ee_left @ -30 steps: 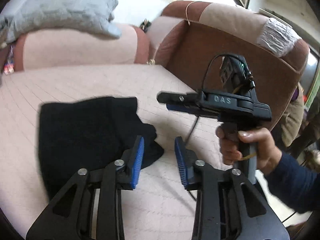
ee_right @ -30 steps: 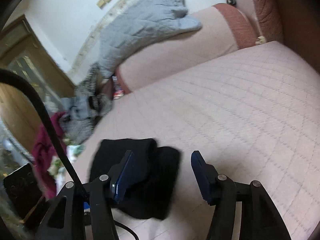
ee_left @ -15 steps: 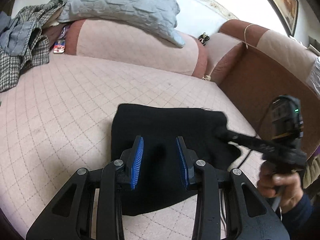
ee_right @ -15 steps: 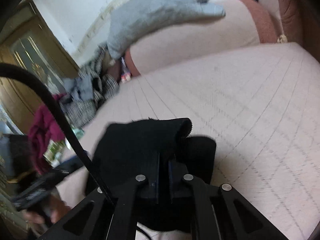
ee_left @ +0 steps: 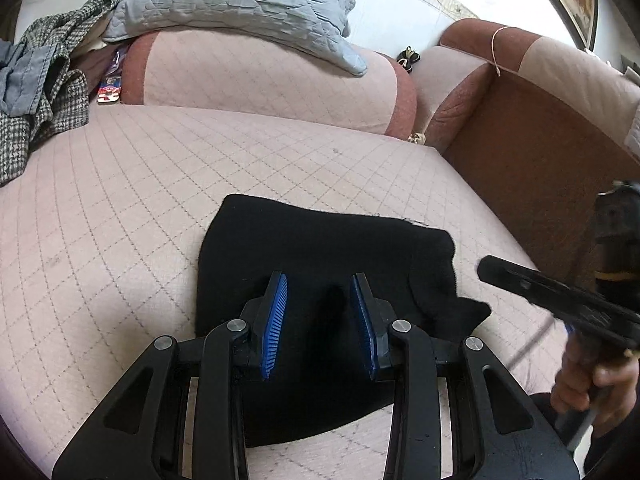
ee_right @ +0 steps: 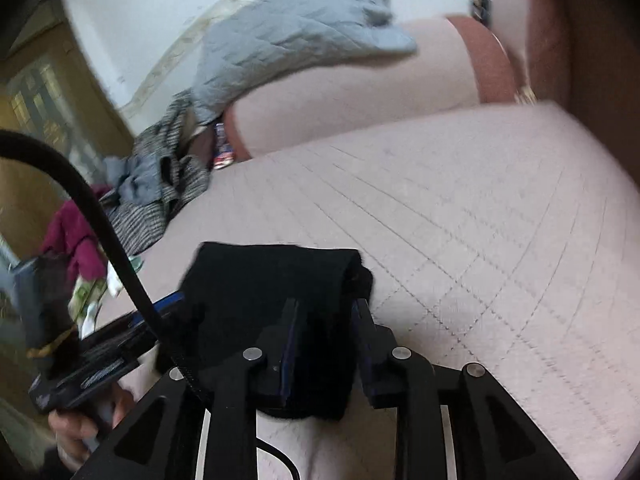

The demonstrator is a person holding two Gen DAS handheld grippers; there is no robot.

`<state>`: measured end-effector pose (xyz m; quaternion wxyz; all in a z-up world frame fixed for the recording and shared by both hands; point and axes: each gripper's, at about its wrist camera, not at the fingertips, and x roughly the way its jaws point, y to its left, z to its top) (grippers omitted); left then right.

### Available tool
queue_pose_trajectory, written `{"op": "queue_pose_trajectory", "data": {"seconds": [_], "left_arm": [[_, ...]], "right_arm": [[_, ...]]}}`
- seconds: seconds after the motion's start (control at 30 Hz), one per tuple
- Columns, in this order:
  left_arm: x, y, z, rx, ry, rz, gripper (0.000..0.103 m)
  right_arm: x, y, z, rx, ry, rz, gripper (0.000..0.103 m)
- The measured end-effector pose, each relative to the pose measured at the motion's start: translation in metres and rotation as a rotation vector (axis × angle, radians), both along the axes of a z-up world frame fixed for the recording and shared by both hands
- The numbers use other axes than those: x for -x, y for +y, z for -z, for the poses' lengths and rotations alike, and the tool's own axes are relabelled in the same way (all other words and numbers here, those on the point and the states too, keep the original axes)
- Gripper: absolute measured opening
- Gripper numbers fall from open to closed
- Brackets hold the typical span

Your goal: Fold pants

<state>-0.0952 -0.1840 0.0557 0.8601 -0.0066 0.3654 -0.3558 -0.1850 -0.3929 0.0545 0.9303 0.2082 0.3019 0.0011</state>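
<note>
text: none legible | small red-and-white packet [ee_left: 109, 91] beside sofa backrest [ee_left: 256, 76]: print too small to read | tools: no readable marking

A home living room: quilted sofa [ee_left: 160, 200], strewn clothes [ee_left: 44, 92].

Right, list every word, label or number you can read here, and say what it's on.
None can be read.
Small red, white and blue packet by the sofa cushion: printing too small and blurred.
Right gripper body: no lettering legible.
Black pants: no label showing.
</note>
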Motion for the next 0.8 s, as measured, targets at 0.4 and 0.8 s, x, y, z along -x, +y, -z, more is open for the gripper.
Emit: {"op": "queue_pose_trajectory", "data": {"seconds": [0.4,0.8], "left_arm": [[-0.002,-0.005,0.006,-0.033,0.004,0.001,0.032],[0.003,0.027,-0.012,0.01,-0.033,-0.064,0.056]], "right_arm": [[0.008,0.059,0.033,0.152,0.024,-0.13,0.025],[0.013,0.017,0.008,0.05,0.012,-0.032,0.034]]}}
